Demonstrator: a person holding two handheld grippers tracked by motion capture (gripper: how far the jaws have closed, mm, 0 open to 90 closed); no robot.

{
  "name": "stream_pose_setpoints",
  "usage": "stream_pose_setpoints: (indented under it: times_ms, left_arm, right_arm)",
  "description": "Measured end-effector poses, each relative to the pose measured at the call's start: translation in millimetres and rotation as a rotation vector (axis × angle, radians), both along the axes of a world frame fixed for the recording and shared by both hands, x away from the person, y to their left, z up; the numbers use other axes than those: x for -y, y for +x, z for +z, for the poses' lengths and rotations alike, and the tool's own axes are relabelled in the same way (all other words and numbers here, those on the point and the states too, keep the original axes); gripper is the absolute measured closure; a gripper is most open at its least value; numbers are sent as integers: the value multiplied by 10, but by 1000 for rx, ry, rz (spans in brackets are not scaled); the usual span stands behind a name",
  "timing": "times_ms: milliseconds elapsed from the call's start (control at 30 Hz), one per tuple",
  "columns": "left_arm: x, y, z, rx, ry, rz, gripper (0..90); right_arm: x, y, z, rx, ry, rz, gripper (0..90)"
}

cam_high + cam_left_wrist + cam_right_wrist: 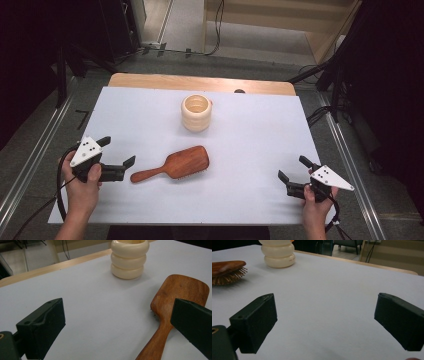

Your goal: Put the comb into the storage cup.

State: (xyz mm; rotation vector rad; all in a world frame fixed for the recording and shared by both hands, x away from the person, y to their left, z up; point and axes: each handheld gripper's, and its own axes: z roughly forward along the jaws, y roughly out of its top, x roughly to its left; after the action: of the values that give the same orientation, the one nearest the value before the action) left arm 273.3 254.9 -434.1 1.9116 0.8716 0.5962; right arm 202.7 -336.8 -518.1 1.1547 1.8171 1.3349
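A brown wooden hairbrush lies bristles down in the middle of the white table, its handle pointing left. Behind it stands a cream ribbed cup, upright. My left gripper is open at the table's left, its jaws just short of the handle's end. In the left gripper view the hairbrush runs under the right jaw and the cup is at the top. My right gripper is open at the right front with nothing between its jaws. The right gripper view has the cup and the hairbrush at far left.
A strip of wooden tabletop shows beyond the white sheet. Black stands and cables surround the table on the floor. Metal rails run along both sides.
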Motion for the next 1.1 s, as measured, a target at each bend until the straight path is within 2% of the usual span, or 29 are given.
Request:
stream_pose_setpoints:
  times_ms: [167,300,467,667,767,967,1100]
  left_arm:
    - [97,55,32,-18,24,-25,0]
    - [174,97,53,-29,36,-47,0]
    - [268,157,75,-41,48,-72,0]
    - [392,219,90,-63,72,-118,0]
    - [438,248,92,-80,84,-144,0]
    - [530,298,92,-115,125,-192,0]
    - [594,338,86,-159,159,-231,0]
  right_arm:
    - [3,2,6,-11,10,3,38]
    - [1,-3,13,1,9,-5,37]
    - [-4,-9,23,-1,14,-18,16]
    - [8,-7,33,-8,22,-9,0]
    - [7,5,31,-22,25,-3,0]
    - [1,3,33,-18,16,-14,0]
    - [-14,11,29,-20,5,-12,0]
